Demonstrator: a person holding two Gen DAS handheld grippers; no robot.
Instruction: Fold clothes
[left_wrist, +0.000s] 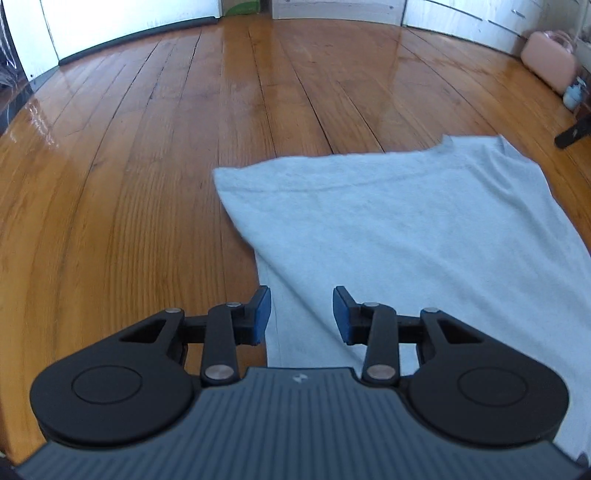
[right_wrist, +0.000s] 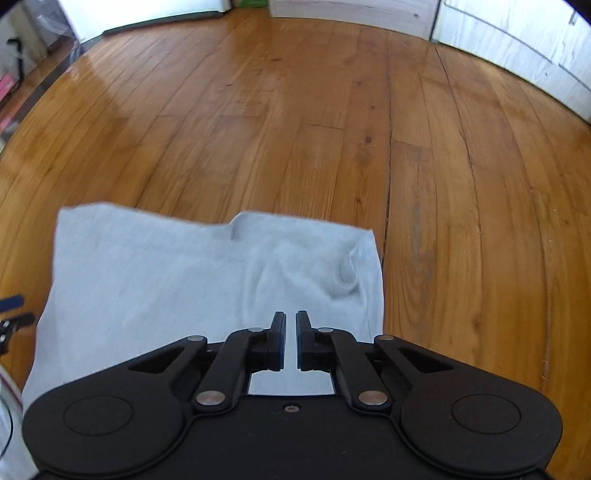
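Pink case (left_wrist: 550, 61) only left view

the left tool (left_wrist: 301, 315) points steeply downward, its blue-padded fingers (left_wrist: 263, 314) standing apart with a clear gap between them. the right tool (right_wrist: 290, 339) points down more steeply still, its fingers (right_wrist: 277, 341) drawn almost together, only a narrow slit left.
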